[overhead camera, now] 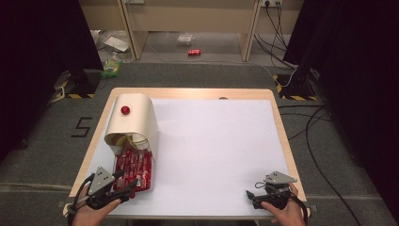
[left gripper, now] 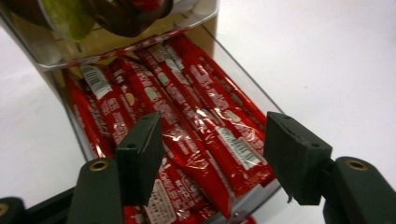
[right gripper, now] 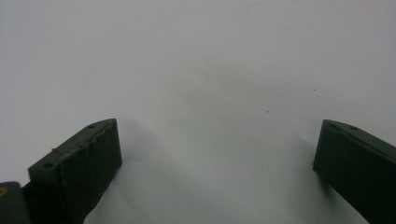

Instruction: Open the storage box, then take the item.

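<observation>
Both claws stand open and hold nothing: the left gripper (overhead camera: 123,184) sits at the near left corner of the worktop, its jaws spread wide over the near end of a clear drawer (left gripper: 243,65), while the right gripper (overhead camera: 256,197) rests near the near right corner with its jaws wide apart above bare white surface. In the left gripper view the two black jaws frame a stack of red snack packets (left gripper: 196,126) lying lengthwise in the drawer, side by side and overlapping, their printed labels facing up; whether the jaws touch the packets I cannot tell. From the high view the packets (overhead camera: 134,167) fill the drawer, which is pulled out toward the near edge from under a cream, round-topped box (overhead camera: 134,120) with a small red knob (overhead camera: 125,110) on its top. That box stands along the left edge of the worktop, its open front facing the person, and something yellow-green shows in its upper part above the drawer. A white sheet (overhead camera: 216,150) covers most of the wooden table (overhead camera: 188,93), leaving a strip of bare wood at the far edge. Each gripper is held by a hand (overhead camera: 91,214) coming in from the near edge. Beyond the table, on the floor, lie a red can (overhead camera: 194,52) and black cables (overhead camera: 310,136).
</observation>
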Tool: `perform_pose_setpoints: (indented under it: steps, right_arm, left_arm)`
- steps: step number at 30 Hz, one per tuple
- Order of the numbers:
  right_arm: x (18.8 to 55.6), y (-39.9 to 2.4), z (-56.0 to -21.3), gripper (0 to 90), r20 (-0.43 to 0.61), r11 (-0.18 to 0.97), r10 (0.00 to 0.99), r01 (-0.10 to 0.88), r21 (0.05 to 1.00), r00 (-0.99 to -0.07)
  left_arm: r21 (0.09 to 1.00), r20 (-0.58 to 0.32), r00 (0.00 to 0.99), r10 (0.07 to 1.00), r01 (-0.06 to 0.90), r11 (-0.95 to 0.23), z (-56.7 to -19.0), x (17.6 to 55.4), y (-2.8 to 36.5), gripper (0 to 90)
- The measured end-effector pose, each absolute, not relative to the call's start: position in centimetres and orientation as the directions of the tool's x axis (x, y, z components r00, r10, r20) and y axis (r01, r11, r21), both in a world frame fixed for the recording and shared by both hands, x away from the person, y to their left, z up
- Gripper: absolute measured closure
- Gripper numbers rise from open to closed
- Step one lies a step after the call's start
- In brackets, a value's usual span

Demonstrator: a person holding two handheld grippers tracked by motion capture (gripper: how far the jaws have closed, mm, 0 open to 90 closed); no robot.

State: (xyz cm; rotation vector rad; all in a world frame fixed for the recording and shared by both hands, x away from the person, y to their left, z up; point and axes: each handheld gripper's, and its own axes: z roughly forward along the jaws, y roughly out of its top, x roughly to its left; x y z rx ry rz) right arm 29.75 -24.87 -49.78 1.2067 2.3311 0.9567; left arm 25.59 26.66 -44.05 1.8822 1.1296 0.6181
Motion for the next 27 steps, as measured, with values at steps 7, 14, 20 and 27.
perform_pose_setpoints:
  steps: [7, 14, 20, 27]
  right_arm:
    - [29.7, -24.9, -49.8, 1.2, 0.004, 0.409, 0.816, 0.583, 0.702, -0.578]
    - [29.8, -24.9, -49.8, 1.1, 0.002, 0.411, 0.816, 0.582, 0.702, -0.579]
    - [29.8, -24.9, -49.8, 1.0, 0.000, 0.413, 0.816, 0.583, 0.700, -0.578]
    - [29.8, -24.8, -49.8, 1.0, 0.001, 0.412, 0.816, 0.582, 0.701, -0.578]
  left_arm:
    - [0.850, -0.013, 0.448, 0.894, 0.476, -0.226, -44.1, 26.2, 26.7, 40.9]
    - [0.846, -0.022, 0.430, 0.903, 0.490, -0.213, -44.2, 26.8, 27.2, 43.5]
    - [0.844, -0.013, 0.420, 0.907, 0.491, -0.215, -44.2, 27.2, 27.2, 43.1]
    - [0.842, 0.002, 0.414, 0.910, 0.491, -0.225, -44.4, 27.7, 26.8, 45.3]
